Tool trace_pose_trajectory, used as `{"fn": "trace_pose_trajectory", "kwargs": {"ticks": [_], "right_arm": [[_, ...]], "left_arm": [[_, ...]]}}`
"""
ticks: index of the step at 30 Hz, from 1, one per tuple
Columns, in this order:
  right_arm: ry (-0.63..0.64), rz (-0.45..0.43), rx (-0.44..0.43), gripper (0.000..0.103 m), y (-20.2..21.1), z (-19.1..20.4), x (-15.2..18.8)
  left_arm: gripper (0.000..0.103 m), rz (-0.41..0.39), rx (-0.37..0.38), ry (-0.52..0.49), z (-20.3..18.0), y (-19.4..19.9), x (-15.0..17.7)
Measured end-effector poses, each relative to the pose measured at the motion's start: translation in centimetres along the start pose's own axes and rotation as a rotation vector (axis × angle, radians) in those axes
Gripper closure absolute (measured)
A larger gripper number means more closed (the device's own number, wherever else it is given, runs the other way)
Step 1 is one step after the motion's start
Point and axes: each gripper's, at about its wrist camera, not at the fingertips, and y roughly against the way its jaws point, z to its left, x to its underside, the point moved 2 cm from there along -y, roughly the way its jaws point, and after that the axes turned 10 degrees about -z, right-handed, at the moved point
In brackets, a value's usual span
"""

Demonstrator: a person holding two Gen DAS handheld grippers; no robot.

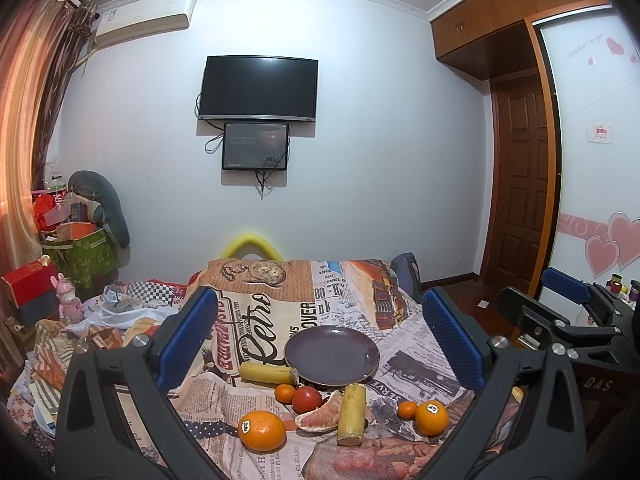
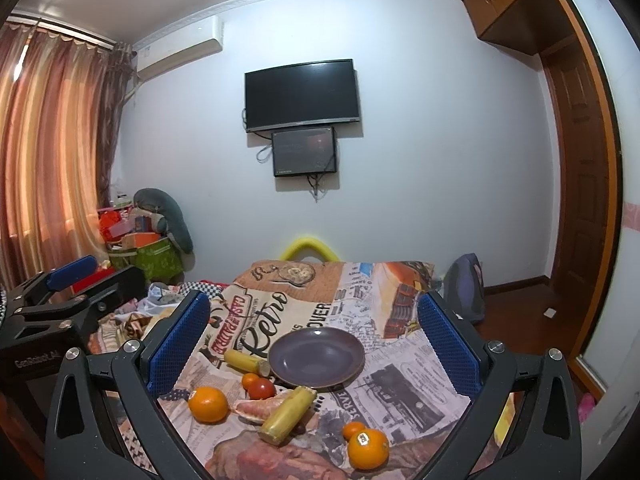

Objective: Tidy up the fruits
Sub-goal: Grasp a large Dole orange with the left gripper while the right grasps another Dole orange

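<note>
Both the left tongs (image 1: 318, 336) and the right tongs (image 2: 314, 338) gaped wide, gripping nothing, above the newspaper-print cloth (image 2: 400, 384) over the tabletop. The round purple plate (image 2: 316, 356) hid part of one yellow-green sugarcane stick (image 2: 246, 362), lying left-right; another sugarcane stick (image 2: 286, 414) pointed toward the plate, half-covering the peeled grapefruit segment (image 2: 254, 406).
</note>
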Motion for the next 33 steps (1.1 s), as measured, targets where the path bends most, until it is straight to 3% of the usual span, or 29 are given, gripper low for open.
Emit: {"fn": "trace_pose_trajectory", "kwargs": {"ticks": [5, 8, 11, 22, 29, 33], "right_arm": [[-0.027, 0.042, -0.007, 0.000, -0.5, -0.9, 0.7], [-0.024, 0.075, -0.010, 0.000, -0.7, -1.4, 1.5], [-0.027, 0.130, -0.011, 0.000, -1.1, -2.0, 2.8], [-0.022, 0.401, 0.017, 0.015, -3.1, -4.9, 9.0], [-0.078, 0.591, 0.005, 0.025, -4.8, -6.0, 13.6], [-0.106, 0.655, 0.013, 0.029, -6.0, -6.8, 15.6]], "left_arm": [[0.001, 0.014, -0.003, 0.002, 0.4, -0.3, 0.5], [0.014, 0.046, -0.013, 0.004, 0.8, -0.9, 1.0], [0.015, 0.089, -0.020, 0.014, 1.6, -1.8, 1.8], [0.025, 0.329, -0.056, 0.054, 5.5, -6.1, 7.5], [0.025, 0.486, -0.087, 0.040, 7.4, -8.0, 12.5], [0.025, 0.564, -0.086, 0.043, 8.2, -9.0, 15.0]]}}
